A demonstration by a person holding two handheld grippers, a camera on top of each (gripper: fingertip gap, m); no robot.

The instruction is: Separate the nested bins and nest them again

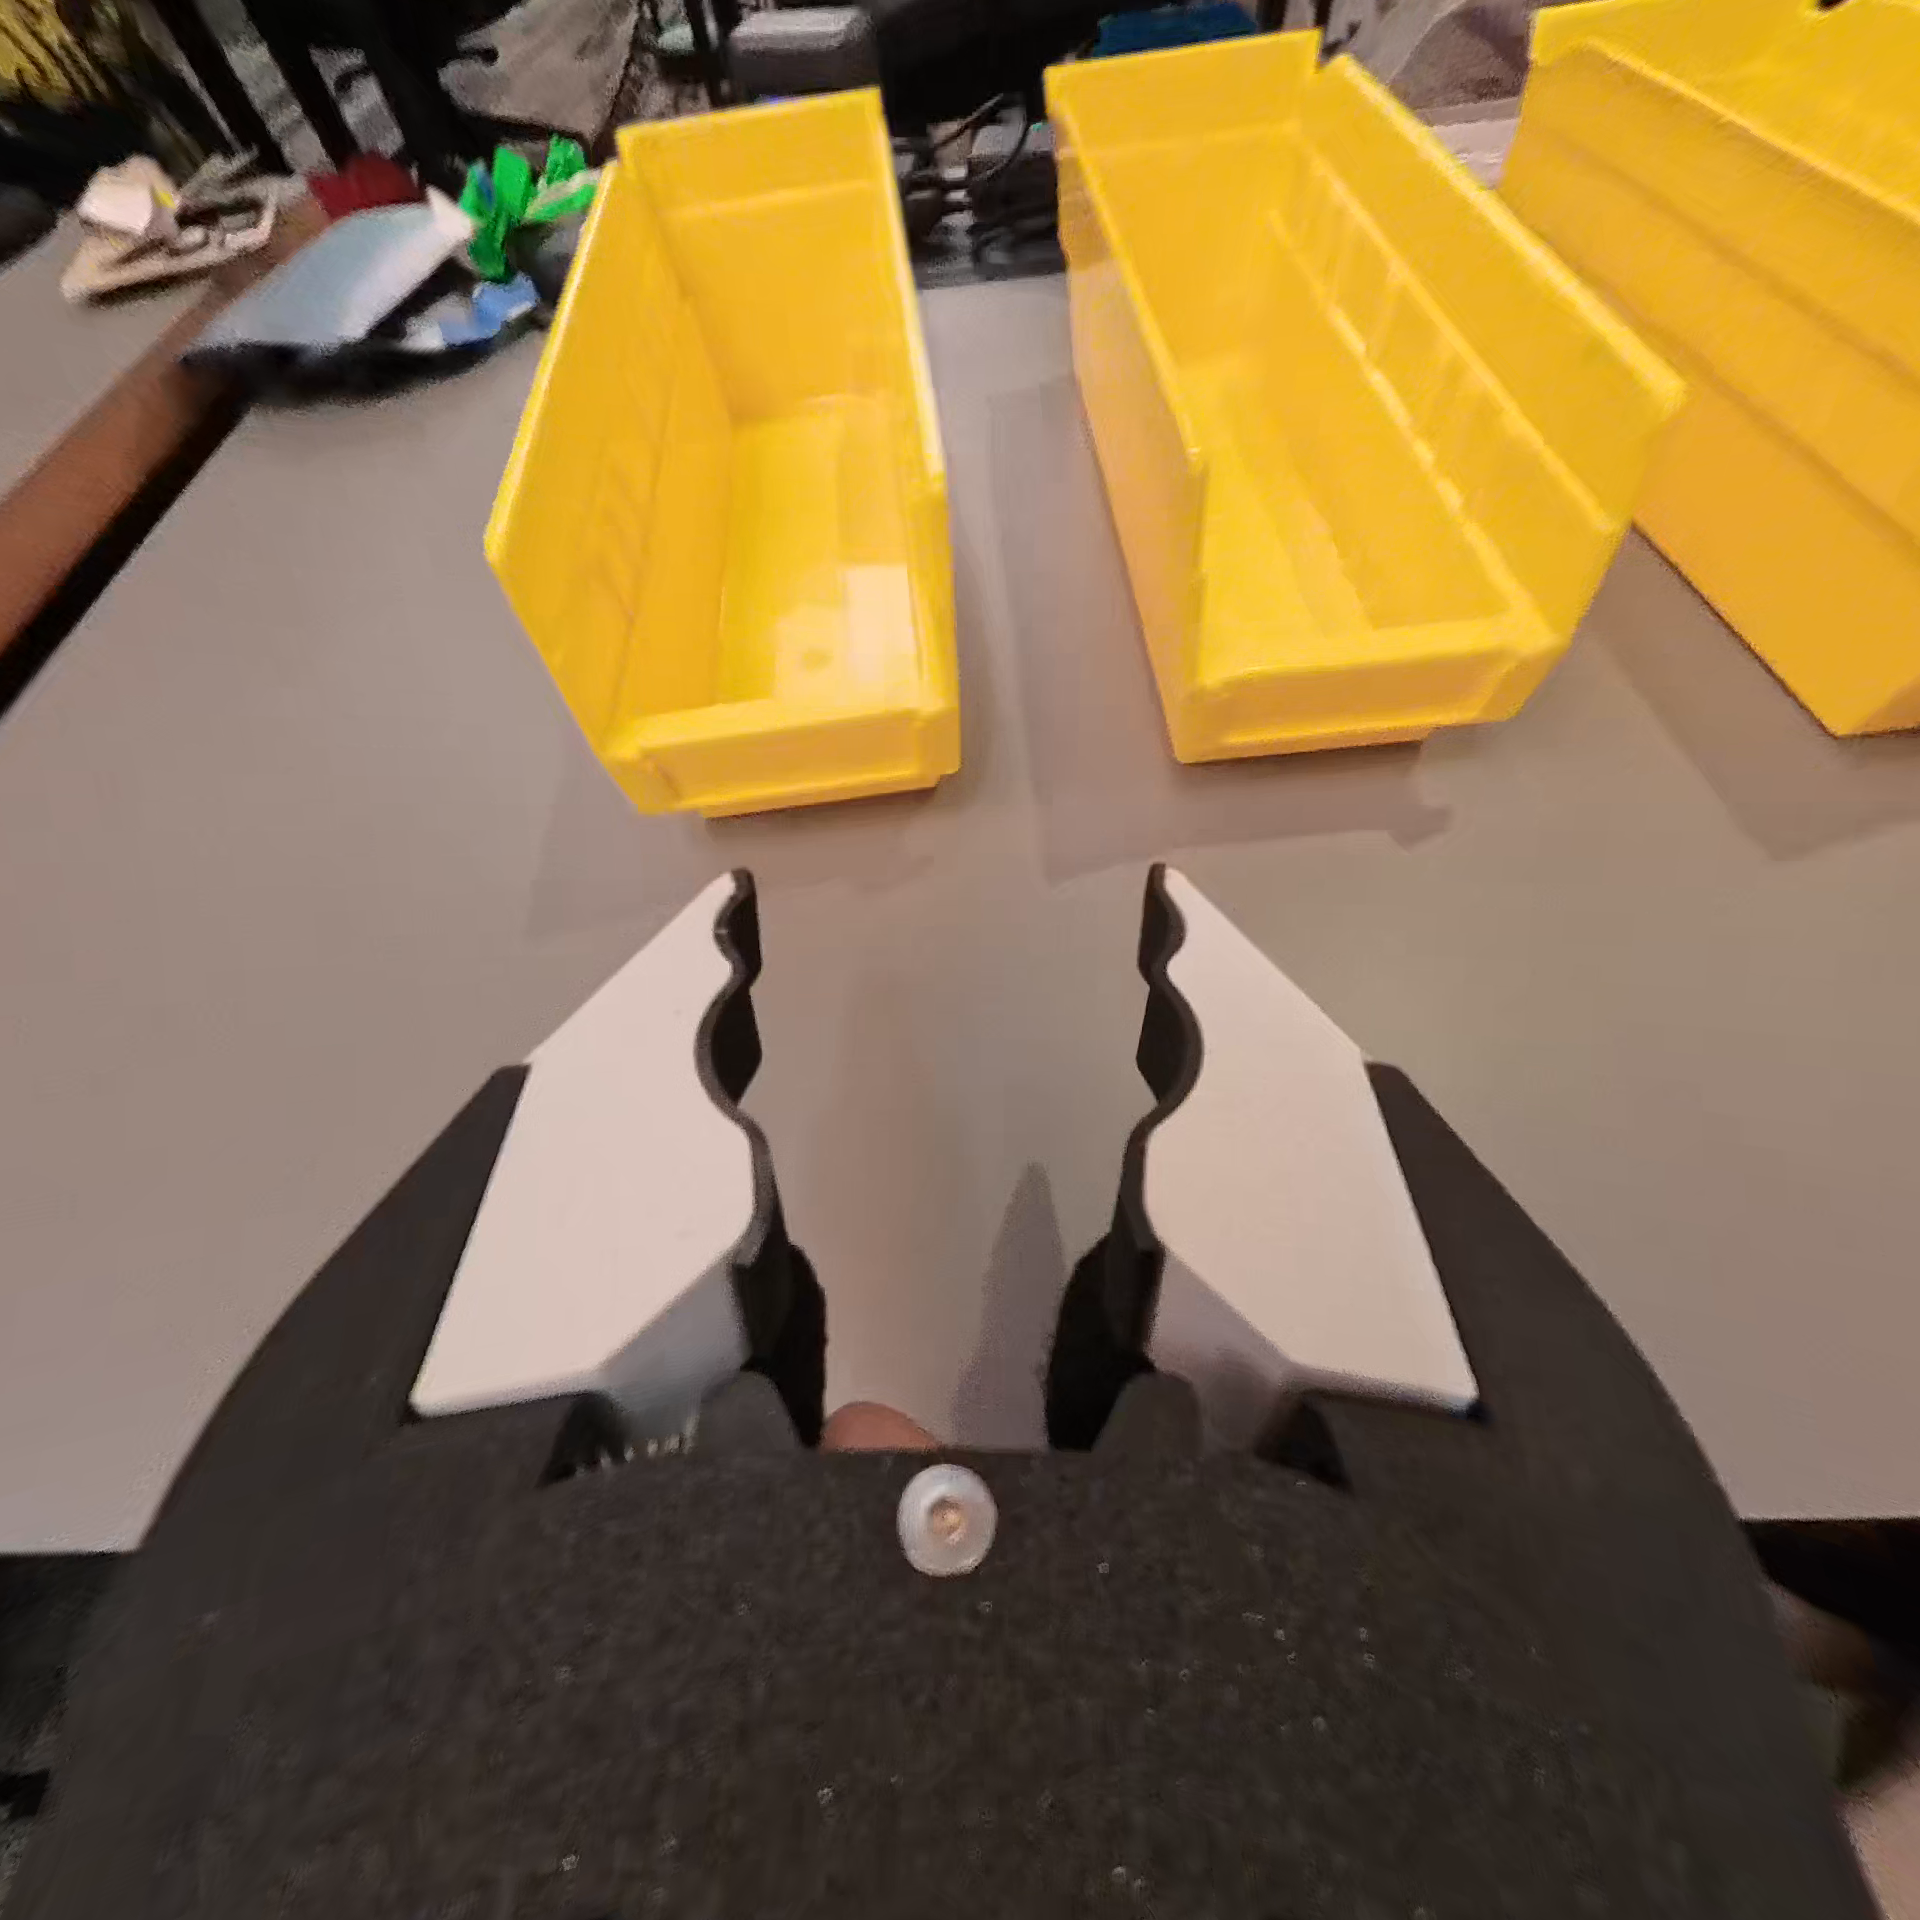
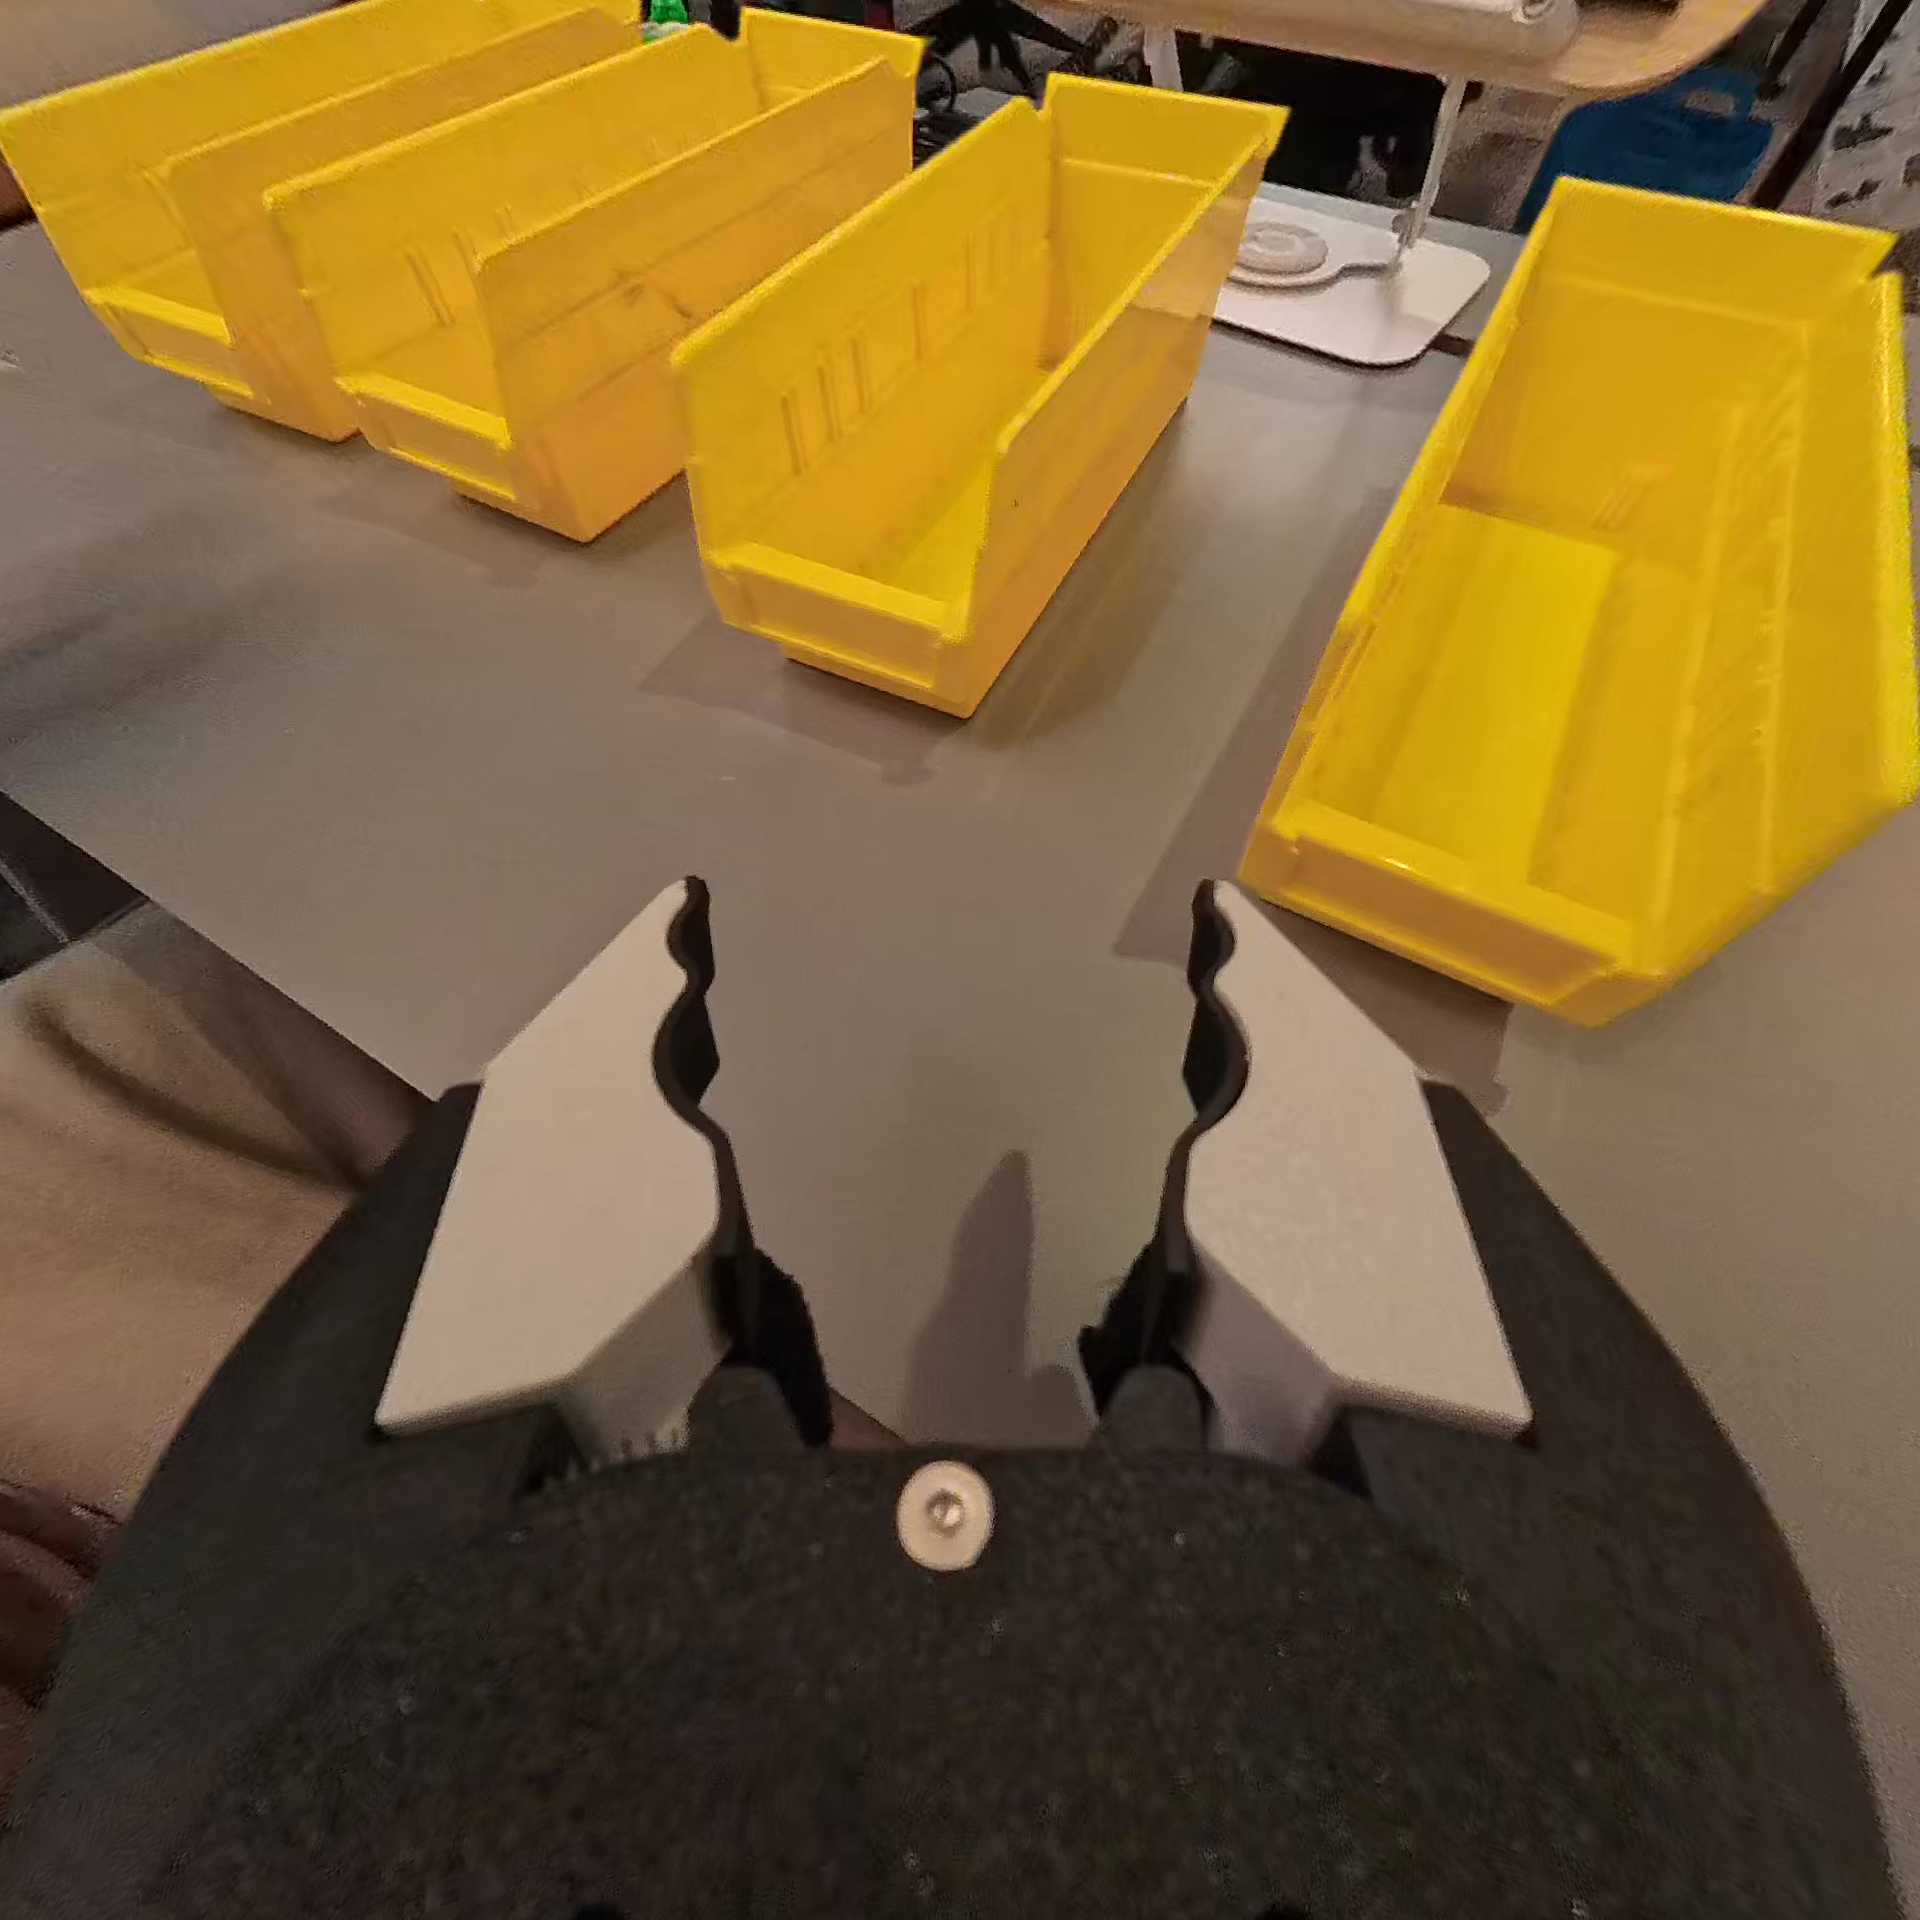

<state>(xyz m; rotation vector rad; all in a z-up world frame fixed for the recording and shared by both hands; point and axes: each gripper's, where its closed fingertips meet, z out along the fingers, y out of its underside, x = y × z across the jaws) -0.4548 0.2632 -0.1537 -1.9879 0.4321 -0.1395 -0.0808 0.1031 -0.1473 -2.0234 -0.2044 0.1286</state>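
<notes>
Jaws of both the left gripper [image 1: 945, 894] and right gripper [image 2: 945, 904] stand apart over bare grey table [image 1: 260, 831], gripping nothing. Beyond them four yellow bins sit separated, each long axis running away from the cameras, low open fronts facing near: first bin [image 2: 135, 187], second bin [image 2: 582, 312], third bin [image 2: 935, 436], fourth bin [image 2: 1621, 644], set well apart rightward.

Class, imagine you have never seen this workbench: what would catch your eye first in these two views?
Bright yellow bins stand apart in a row on the grey table, four in the right wrist view, the rightmost bin set off from the others. In the foreground, the left gripper and right gripper are open and empty, short of the bins. Beyond the table's far left lies mixed clutter.
</notes>
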